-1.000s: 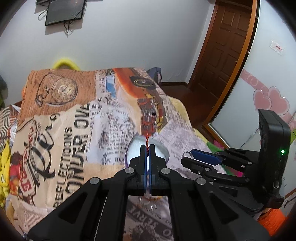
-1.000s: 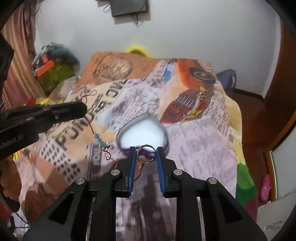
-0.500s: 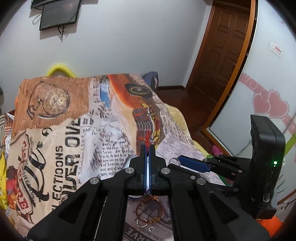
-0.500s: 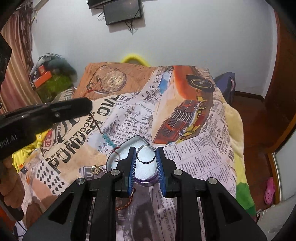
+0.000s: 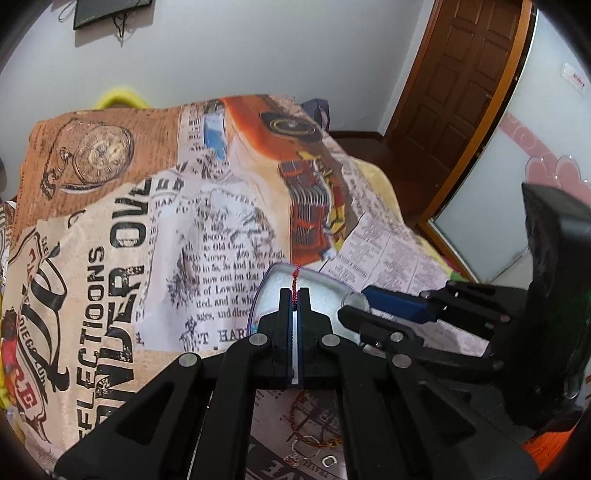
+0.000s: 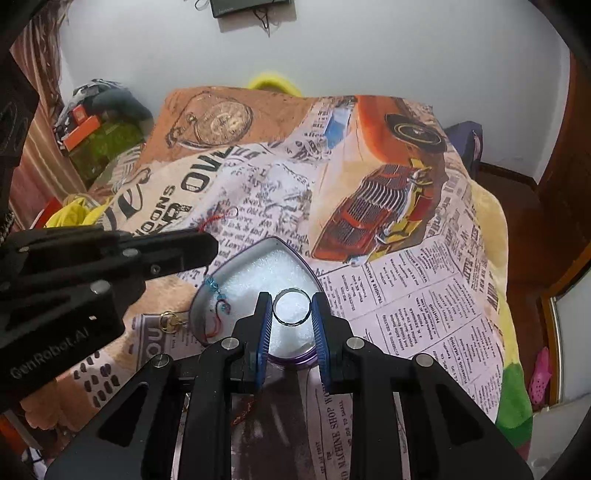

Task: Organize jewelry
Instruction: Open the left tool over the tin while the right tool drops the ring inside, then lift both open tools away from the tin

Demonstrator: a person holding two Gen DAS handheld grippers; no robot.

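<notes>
Plain white walls [image 6: 406, 48]; dark wall-mounted screen [image 6: 247, 5]; panelled brown wooden door [image 5: 461, 88]; bed under newspaper-print blanket [image 5: 110, 229]; wooden floor [image 6: 517, 188].

Printed words on the bedspread and a gripper
The newspaper-print bedspread [image 6: 406, 295] reads "MACHINE SHOP" and, from the left view, "Old Con" and "now out on that"; the left gripper [image 6: 207, 247] body bears "GenRobot.AI"

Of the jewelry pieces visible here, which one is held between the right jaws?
The plain silver ring, pinched over the heart-shaped box by the right gripper. The red cord bracelet hangs from the left gripper; the gold piece lies on the blanket.
</notes>
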